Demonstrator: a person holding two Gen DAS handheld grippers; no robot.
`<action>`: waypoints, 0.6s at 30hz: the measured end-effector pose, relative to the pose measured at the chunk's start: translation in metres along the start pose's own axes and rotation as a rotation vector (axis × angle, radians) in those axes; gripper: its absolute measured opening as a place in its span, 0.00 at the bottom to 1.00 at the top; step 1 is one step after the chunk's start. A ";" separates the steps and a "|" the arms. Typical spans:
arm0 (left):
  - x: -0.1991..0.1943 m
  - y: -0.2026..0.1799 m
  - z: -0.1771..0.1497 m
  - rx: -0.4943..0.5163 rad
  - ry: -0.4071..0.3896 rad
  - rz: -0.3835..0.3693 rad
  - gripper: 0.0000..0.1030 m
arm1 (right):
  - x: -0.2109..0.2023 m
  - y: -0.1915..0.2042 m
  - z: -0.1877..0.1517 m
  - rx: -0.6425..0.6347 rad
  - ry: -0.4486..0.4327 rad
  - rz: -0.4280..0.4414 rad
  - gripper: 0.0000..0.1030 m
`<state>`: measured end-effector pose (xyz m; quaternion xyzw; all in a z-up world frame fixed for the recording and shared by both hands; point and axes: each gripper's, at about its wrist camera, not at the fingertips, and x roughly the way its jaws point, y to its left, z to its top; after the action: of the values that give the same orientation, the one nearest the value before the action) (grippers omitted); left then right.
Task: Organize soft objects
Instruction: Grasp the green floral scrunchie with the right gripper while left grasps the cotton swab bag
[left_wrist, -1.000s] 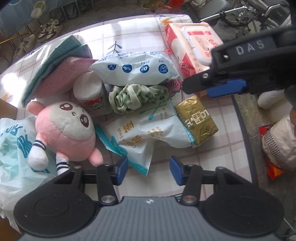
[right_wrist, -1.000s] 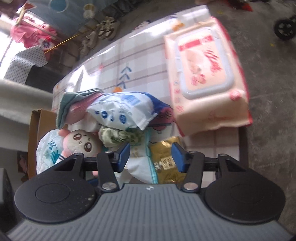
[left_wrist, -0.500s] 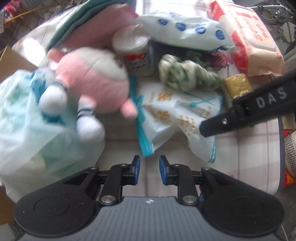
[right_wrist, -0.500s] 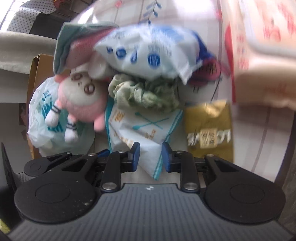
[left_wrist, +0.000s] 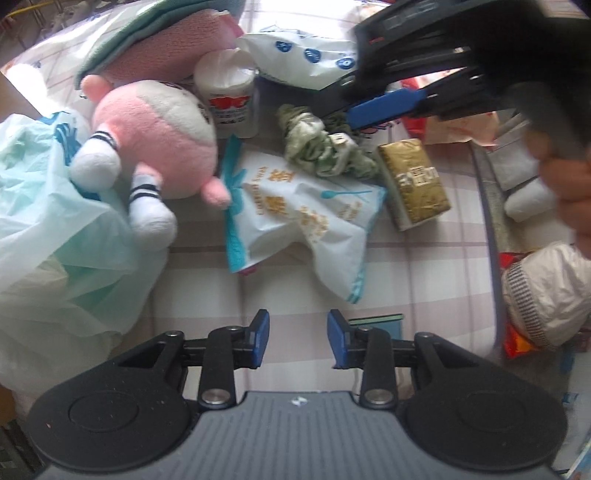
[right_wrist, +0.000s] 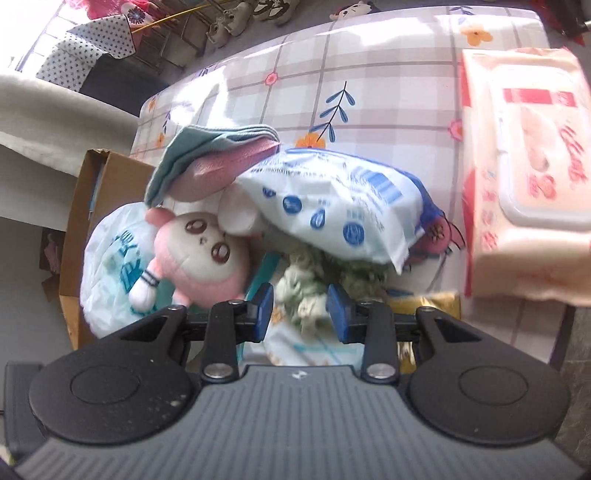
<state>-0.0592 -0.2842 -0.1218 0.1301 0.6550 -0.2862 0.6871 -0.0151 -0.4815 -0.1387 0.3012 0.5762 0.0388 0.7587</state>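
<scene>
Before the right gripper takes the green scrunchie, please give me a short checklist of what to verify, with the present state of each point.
1. Right gripper is lined up on the green scrunchie: ok, its fabric shows between the blue fingers.
2. Jaws apart enough: ok; they have just been opening and do not press the fabric yet.
3. Scrunchie free to lift: not ok, the white and blue packet lies over its far part.
4. Neighbours clear of the fingers: cannot tell; the pink plush toy and the gold packet lie close on either side.
5. Left gripper is out of the way: ok, open over bare tablecloth, holding nothing.
</scene>
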 end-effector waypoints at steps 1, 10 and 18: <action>0.000 -0.003 0.000 -0.006 -0.003 -0.010 0.42 | 0.008 -0.002 0.004 0.002 0.012 0.002 0.31; -0.009 0.000 0.001 -0.052 -0.014 -0.038 0.61 | 0.036 -0.009 -0.047 0.170 0.170 0.058 0.37; -0.001 0.000 0.006 -0.044 -0.018 0.012 0.65 | 0.007 -0.004 -0.051 0.173 0.068 -0.022 0.67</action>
<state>-0.0537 -0.2873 -0.1198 0.1162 0.6540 -0.2688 0.6975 -0.0598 -0.4611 -0.1550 0.3579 0.6061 -0.0094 0.7103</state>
